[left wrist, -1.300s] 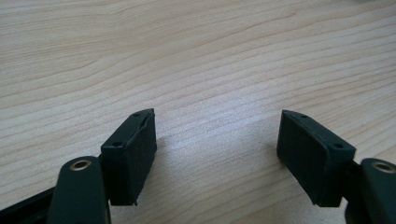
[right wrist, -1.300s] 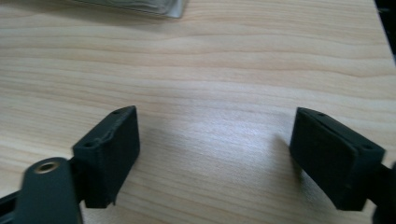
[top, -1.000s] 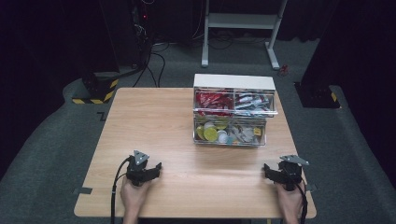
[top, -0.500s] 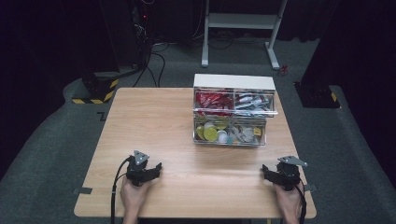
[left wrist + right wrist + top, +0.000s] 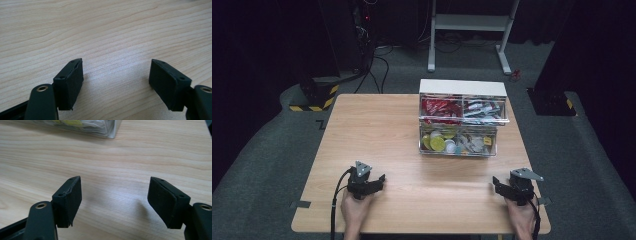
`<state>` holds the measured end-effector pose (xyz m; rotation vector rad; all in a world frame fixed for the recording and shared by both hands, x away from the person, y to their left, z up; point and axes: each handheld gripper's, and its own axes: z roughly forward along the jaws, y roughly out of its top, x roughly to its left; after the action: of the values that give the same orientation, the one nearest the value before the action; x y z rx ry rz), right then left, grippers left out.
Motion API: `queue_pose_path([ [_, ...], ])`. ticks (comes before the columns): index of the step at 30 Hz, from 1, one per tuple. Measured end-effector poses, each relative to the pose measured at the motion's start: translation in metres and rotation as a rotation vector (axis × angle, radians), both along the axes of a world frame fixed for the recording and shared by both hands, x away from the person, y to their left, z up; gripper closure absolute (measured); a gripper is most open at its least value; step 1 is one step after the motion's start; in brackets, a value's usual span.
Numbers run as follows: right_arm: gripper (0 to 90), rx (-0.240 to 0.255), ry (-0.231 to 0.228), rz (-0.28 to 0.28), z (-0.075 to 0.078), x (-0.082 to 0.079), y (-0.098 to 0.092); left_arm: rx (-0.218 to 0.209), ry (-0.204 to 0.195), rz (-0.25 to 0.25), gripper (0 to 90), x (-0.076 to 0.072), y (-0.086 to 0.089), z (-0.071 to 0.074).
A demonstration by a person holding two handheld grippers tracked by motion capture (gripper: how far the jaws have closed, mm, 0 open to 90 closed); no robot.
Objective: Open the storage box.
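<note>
right gripper point(image 5: 501, 186) a touch further left — both grippers' fingers spread, empty; clear drawer box point(image 5: 460, 119) of red packets, yellow lids.

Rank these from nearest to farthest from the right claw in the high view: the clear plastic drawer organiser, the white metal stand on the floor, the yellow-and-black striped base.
From the right claw:
1. Clear plastic drawer organiser, on the table, ahead and slightly left.
2. White metal stand, on the floor beyond the table's far edge.
3. Yellow-and-black striped base, on the floor off the table's far left corner; its lead over the stand is modest.
</note>
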<state>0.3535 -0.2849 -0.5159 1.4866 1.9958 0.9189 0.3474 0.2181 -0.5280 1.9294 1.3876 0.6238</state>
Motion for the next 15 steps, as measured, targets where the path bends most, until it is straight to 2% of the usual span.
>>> queue_pose_path([
  [3, 24.7, 0.044, 0.020, 0.019, 0.002, -0.002, 0.000, 0.000, 0.000, -0.001, 28.0, 0.000, 0.000, 0.000],
  [8, 23.3, 0.034, 0.000, 0.052, 0.011, -0.005, 0.005, 0.000, 0.001, -0.001, 27.7, 0.000, 0.000, 0.000],
  [11, 21.1, 0.045, -0.012, 0.067, 0.015, -0.006, 0.005, 0.001, 0.000, -0.001, 27.7, 0.000, 0.000, 0.000],
  [15, 19.3, -0.007, -0.009, 0.100, 0.019, -0.008, 0.011, 0.000, 0.001, -0.001, 27.6, 0.000, 0.000, 0.000],
])
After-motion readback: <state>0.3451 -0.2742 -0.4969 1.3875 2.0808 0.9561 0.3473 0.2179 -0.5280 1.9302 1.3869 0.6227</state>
